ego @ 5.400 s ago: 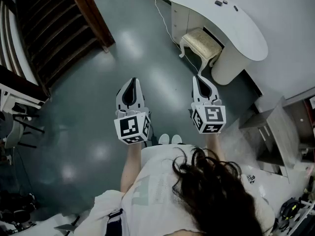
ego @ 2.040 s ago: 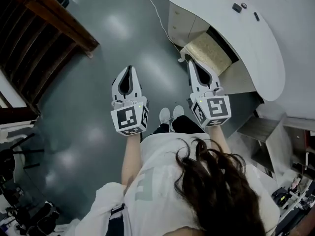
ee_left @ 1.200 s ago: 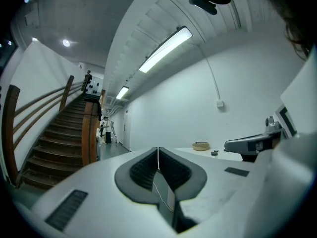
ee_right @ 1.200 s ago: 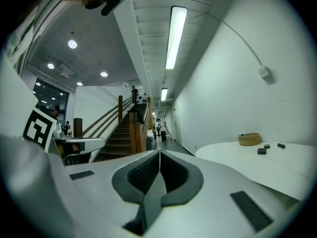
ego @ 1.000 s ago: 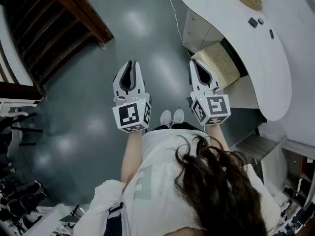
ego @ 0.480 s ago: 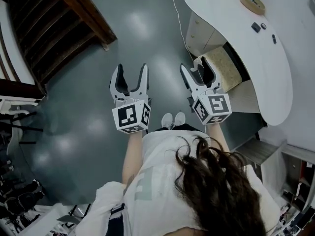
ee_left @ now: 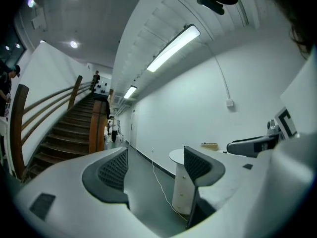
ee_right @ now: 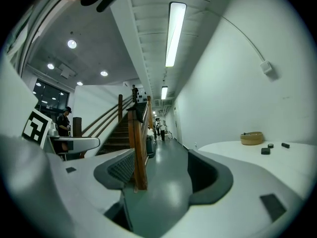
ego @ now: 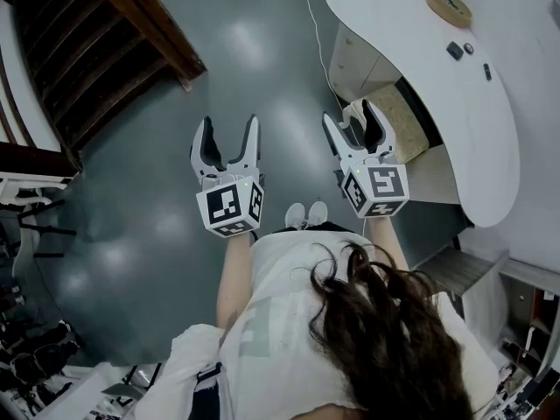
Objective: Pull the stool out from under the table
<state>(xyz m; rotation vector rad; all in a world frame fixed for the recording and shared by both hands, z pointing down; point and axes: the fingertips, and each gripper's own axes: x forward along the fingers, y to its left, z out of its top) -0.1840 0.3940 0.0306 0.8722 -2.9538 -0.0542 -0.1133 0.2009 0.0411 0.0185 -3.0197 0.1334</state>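
Jaws just spread on L gripper, R gripper by woven-textured stool.

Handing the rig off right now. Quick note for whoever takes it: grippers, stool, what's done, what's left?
Left gripper: open, empty; jaws have just been opening.
Right gripper: same, open and empty, just been opening.
Stool: tucked under the white table, ahead on the right.
Done: no grip on the stool yet.
Left: reach down, grip the stool, pull it out.

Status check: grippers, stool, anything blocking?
Left gripper, right gripper: jaws just opened, both empty. Stool tucked under table, untouched. White cable on floor beside table.
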